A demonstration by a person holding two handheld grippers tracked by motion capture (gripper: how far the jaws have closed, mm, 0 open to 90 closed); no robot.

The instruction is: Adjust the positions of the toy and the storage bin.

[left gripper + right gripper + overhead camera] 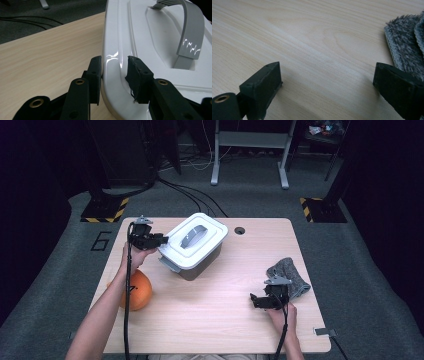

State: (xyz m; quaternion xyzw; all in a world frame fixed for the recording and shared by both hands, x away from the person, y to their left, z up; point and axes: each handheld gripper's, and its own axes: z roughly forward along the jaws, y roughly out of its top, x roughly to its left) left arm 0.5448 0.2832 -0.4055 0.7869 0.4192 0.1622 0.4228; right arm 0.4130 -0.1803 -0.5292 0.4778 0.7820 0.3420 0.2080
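With the left gripper (113,66) fingers clamped on the box's white lid (194,240) at its nine-o'clock rim and the right gripper (264,301) fingers spread empty, that glossy lip could slip free.

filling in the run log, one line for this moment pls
left gripper: fingers pinch rim of white plastic box lid | right gripper: open over wooden table

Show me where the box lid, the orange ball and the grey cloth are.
lid (186,251), high view, on its flat white rim.
ball (138,291), high view, on its orange middle.
cloth (405,43), right gripper view, on its fuzzy top.
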